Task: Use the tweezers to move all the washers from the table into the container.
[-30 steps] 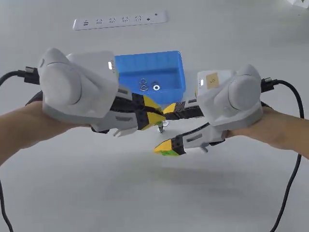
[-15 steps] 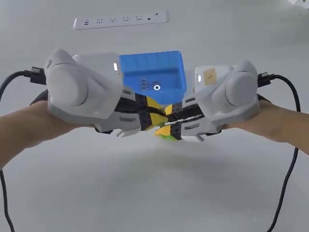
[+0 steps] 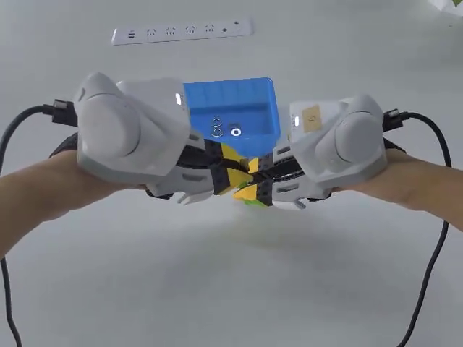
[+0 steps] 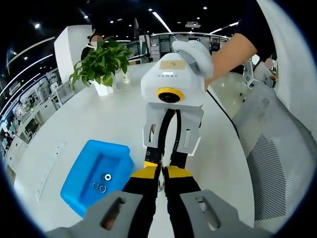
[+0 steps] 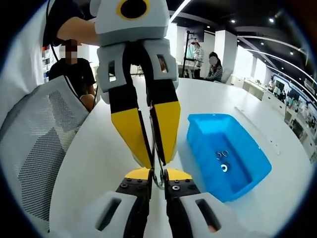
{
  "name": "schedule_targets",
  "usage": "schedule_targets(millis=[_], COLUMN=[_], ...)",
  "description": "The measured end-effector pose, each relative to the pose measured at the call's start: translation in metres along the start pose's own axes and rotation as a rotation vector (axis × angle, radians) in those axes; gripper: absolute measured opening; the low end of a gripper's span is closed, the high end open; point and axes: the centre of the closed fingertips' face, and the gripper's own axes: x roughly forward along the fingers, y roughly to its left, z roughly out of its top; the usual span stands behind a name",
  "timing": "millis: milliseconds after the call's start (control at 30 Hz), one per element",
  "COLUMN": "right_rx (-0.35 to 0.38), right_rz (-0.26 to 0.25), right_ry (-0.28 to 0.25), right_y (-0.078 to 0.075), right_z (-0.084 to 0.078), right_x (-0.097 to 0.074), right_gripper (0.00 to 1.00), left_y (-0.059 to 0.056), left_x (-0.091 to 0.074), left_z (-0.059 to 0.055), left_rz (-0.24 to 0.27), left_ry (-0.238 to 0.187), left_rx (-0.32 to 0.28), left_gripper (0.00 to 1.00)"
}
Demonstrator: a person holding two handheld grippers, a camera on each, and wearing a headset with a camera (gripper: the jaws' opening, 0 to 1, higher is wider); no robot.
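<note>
Risen tip to tip with the left gripper [image 3: 233,172], which pinched the tweezers [image 5: 154,148], the right gripper [image 3: 250,192], jaws nearly together but grip unclear, seemingly steadied them at 6 o'clock of the container [image 3: 260,97] holding three washers [image 3: 235,131].

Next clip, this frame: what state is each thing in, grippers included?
left gripper: shut on the tweezers.
right gripper: shut on the tweezers, facing the left gripper.
tweezers: pinched by both grippers.
container: upright, open-topped, holds three washers.
washers: lying flat on the container floor.
power strip: lying flat, no plugs in it.
potted plant: upright.
</note>
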Motion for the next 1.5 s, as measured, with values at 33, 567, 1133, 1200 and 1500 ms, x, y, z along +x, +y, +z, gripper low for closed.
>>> schedule_targets(millis=[33,567,1133,1200,1500], right_rx=[-0.001,0.016,0.022,0.021,0.009], right_rz=[0.000,-0.007,-0.009,-0.013,-0.015], right_ry=[0.001,0.000,0.027,0.034,0.058], right_y=[0.000,0.004,0.002,0.001,0.000], right_z=[0.000,0.007,0.008,0.009,0.019], right_x=[0.000,-0.004,-0.008,-0.010,-0.021], right_gripper=[0.10,0.10,0.09,0.09,0.09], left_y=[0.000,-0.005,0.002,0.002,-0.005], left_x=[0.000,-0.002,-0.013,-0.018,-0.042], left_z=[0.000,-0.002,-0.004,-0.006,-0.025], left_rz=[0.000,-0.017,0.022,0.034,0.087], left_ry=[0.001,0.024,0.011,0.006,0.017], left_rx=[0.002,0.016,-0.006,-0.025,-0.116], left_gripper=[0.08,0.15,0.17,0.19,0.30])
